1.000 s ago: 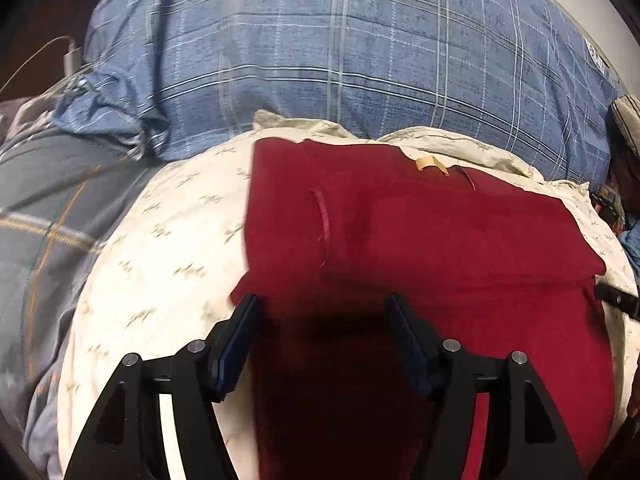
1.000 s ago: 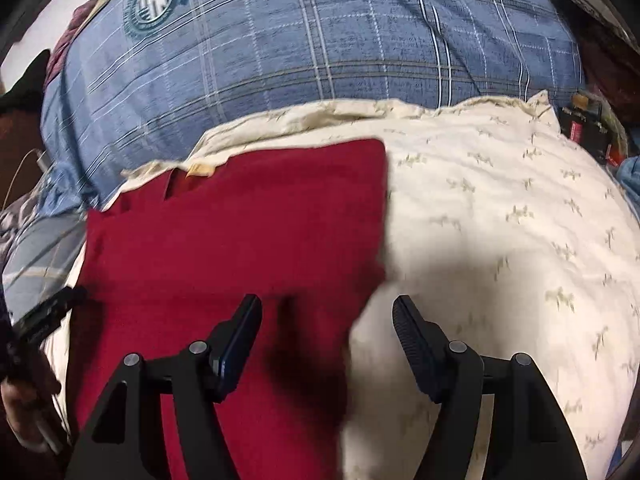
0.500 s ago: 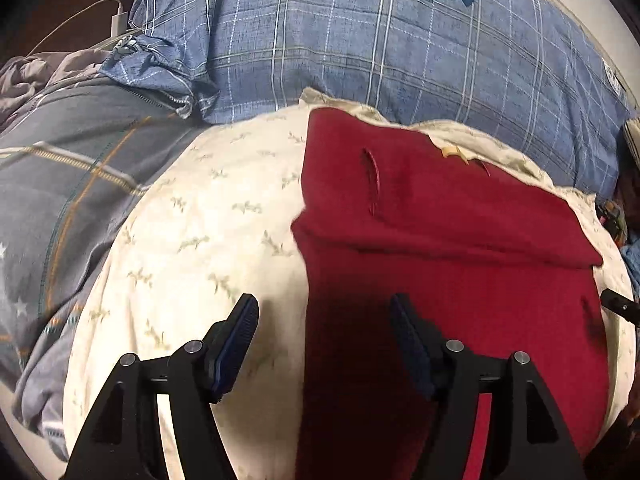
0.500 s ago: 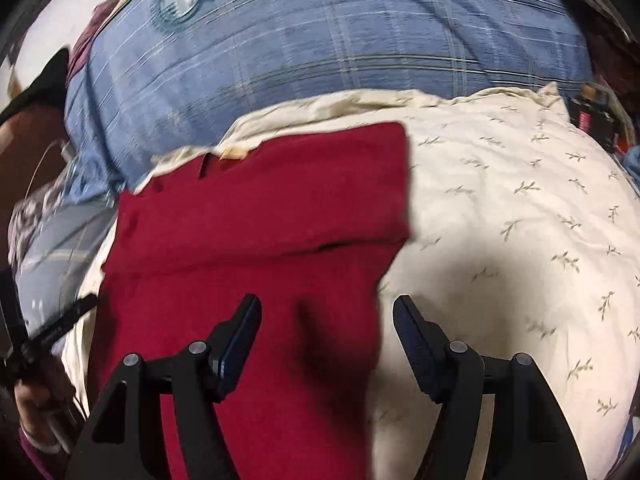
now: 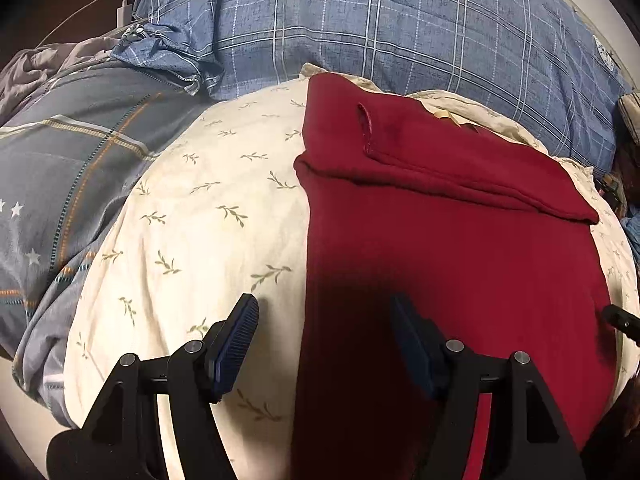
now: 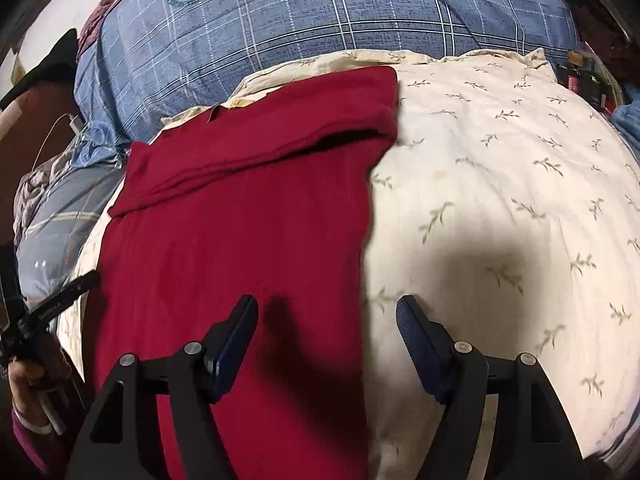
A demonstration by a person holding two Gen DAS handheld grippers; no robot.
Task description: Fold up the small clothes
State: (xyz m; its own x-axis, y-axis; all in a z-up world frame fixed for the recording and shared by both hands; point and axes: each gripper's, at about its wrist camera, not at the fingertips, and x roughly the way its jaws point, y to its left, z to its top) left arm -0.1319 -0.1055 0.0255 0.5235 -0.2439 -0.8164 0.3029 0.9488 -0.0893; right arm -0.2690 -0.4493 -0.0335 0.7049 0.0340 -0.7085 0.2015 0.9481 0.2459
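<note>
A dark red garment [image 5: 460,248] lies flat on a cream leaf-print pillow [image 5: 208,216], its far end folded over toward me into a band. My left gripper [image 5: 326,334] is open and empty, held above the garment's left edge. In the right wrist view the same garment [image 6: 248,216] lies on the pillow [image 6: 500,184]. My right gripper [image 6: 326,336] is open and empty, straddling the garment's right edge. The left gripper's tip [image 6: 60,300] shows at the far left there.
A blue plaid pillow [image 5: 400,32] lies behind the cream one. A grey striped quilt [image 5: 60,168] lies to the left. A white charger and cable [image 5: 120,12] sit at the back left. Dark clutter [image 6: 588,80] lies at the back right.
Both grippers have pulled back and apart from the garment's middle. The left one shifted left over the left edge, the right one shifted right over the right edge. The garment has not moved.
</note>
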